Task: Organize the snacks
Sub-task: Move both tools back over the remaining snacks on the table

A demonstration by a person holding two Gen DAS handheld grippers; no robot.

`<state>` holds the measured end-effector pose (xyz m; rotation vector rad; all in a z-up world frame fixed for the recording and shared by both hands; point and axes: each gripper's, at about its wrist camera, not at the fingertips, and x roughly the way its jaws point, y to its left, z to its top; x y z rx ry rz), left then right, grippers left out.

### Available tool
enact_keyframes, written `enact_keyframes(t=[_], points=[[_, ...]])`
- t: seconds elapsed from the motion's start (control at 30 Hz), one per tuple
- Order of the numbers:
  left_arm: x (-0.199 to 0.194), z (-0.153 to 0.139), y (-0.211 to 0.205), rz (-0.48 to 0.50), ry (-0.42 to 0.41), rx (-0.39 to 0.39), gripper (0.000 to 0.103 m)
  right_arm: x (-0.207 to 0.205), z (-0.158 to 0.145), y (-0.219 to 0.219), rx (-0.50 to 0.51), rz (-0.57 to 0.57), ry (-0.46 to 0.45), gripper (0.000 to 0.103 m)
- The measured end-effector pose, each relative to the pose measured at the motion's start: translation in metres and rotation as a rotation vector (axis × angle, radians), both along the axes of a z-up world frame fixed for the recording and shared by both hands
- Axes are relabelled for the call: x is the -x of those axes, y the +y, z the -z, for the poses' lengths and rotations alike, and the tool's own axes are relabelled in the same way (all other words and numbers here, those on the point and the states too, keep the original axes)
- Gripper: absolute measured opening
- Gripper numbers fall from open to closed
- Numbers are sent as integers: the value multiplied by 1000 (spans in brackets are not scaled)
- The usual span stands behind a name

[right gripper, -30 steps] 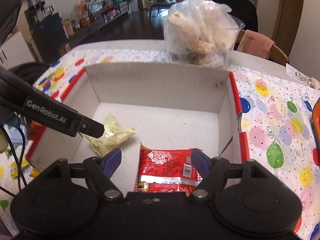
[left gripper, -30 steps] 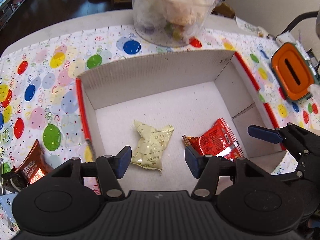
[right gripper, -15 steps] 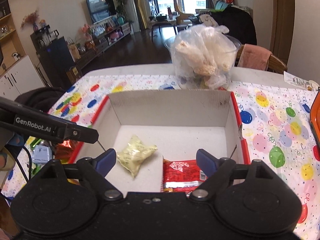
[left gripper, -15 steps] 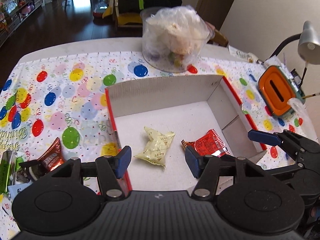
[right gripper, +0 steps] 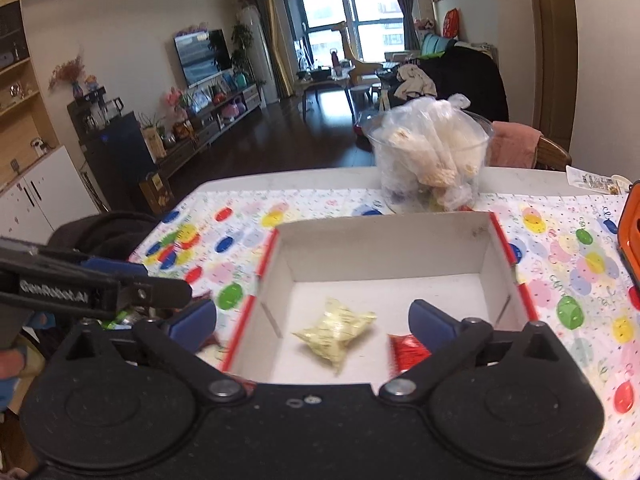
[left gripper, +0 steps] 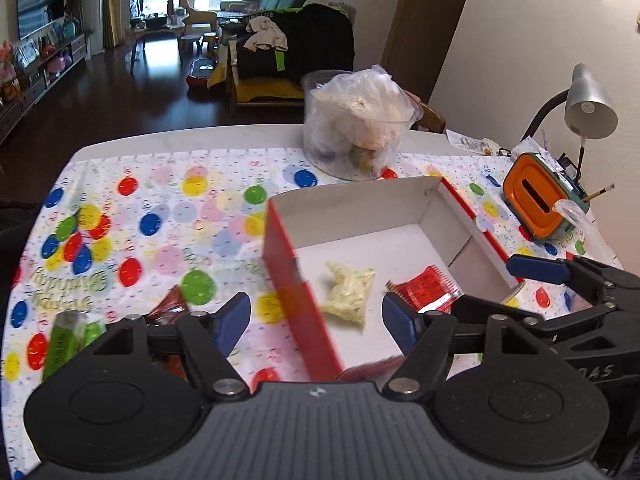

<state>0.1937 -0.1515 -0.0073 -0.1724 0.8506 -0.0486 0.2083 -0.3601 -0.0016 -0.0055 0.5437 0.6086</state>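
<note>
Snacks, a yellow packet and a red packet, lie side by side in the box on the desk, beyond both tools. Left tool and right tool have just been opening, released, gripping nothing.

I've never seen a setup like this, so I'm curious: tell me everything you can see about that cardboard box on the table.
The box is an open, lidless tray of white corrugated cardboard with red outer sides and rim edges. It sits flat on the balloon-print tablecloth, just in front of a clear tub of bagged food. Inside, lying on its floor, are a pale yellow packet and a red packet, apart from each other. Neither gripper touches it.
</note>
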Motion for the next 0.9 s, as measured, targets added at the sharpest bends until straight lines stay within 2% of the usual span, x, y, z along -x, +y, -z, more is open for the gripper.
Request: enact_keyframes(t=[0.17,0.37,0.6,0.77,0.9], points=[[23,2,30,1,-14,-17,74,23,4,26,-28,42,-8,103],[46,3,69,-10,-31,-22,80,41,14,62,-22,53,21,103],[68,14,119,-30,-32,-34,84,49,35,89,-45,117,134,103],[81,31,155,-49,1,-37,84,62,54,115,38,111,70,103],[90,48,180,-46,34,-36,84,65,70,135,94,88,55,103]])
